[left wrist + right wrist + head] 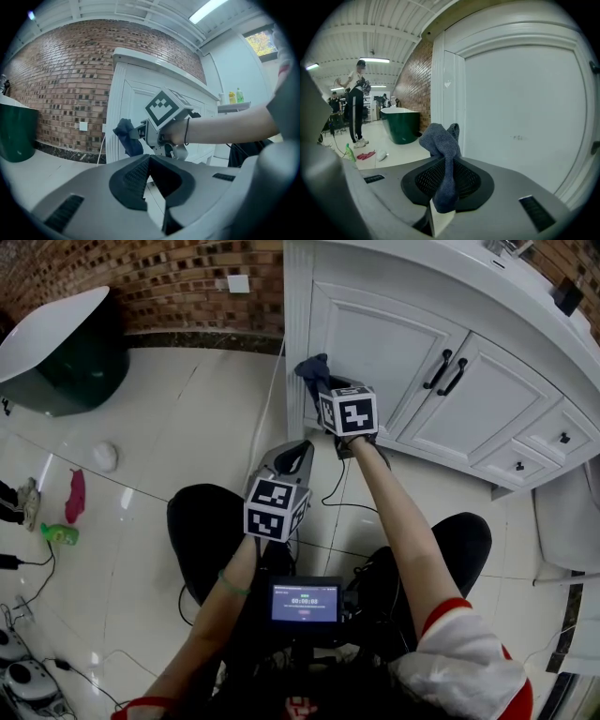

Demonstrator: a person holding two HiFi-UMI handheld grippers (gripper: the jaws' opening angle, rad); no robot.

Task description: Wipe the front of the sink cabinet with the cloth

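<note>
My right tongs (pixel 322 390) pinch a dark blue cloth (pixel 312 367) at the lower left corner of the nearest door (pixel 375 338) of the white sink cabinet (pixel 300 296). My left tongs (pixel 298 454) hang just behind them and to their left, empty, above the tiled floor (pixel 178 427). Well off to their left are a green bathtub (pixel 66 362), a pink rag (pixel 75 494) and a green bottle (pixel 59 534).

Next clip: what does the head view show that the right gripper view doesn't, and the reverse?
Head view only: the left gripper and a small lit screen below the arms. Right gripper view only: the right gripper's jaws shut on the dark blue cloth, plus a distant standing person. Both: that cloth, the white panelled cabinet door and dark green bathtub.
</note>
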